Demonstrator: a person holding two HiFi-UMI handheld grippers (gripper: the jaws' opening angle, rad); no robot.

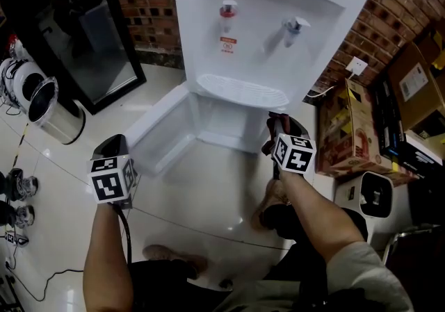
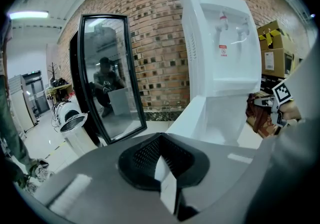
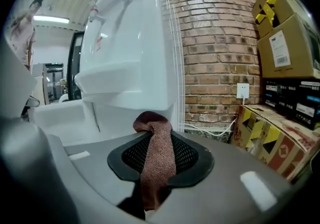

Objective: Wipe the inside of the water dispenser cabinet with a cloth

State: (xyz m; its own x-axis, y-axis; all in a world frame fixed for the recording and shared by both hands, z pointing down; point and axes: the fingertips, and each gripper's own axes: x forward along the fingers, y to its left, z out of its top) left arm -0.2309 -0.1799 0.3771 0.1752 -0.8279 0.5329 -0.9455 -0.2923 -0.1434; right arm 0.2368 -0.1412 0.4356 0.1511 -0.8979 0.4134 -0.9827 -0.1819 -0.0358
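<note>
**Cloth** (image 3: 152, 120): reddish-brown knit. Pinched in the jaws of the right gripper (image 3: 159, 160), with a folded bunch standing past the tips. It is held near the open cabinet (image 1: 226, 119) at the foot of the white water dispenser (image 1: 268, 19).

**Handling (judged):** light, soft and limp, so likely to drape and bunch rather than slip. Best gripped on a thick fold, leaving a pad of cloth free to lead.

**Left gripper** (image 2: 165, 175): jaws pressed together and holding nothing, near the swung-out door (image 1: 163, 130).

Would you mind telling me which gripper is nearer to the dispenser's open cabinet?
Right. The right gripper, shut on the cloth, is at the open cabinet's right front edge; the left gripper sits off beside the swung-out door's far end.
</note>
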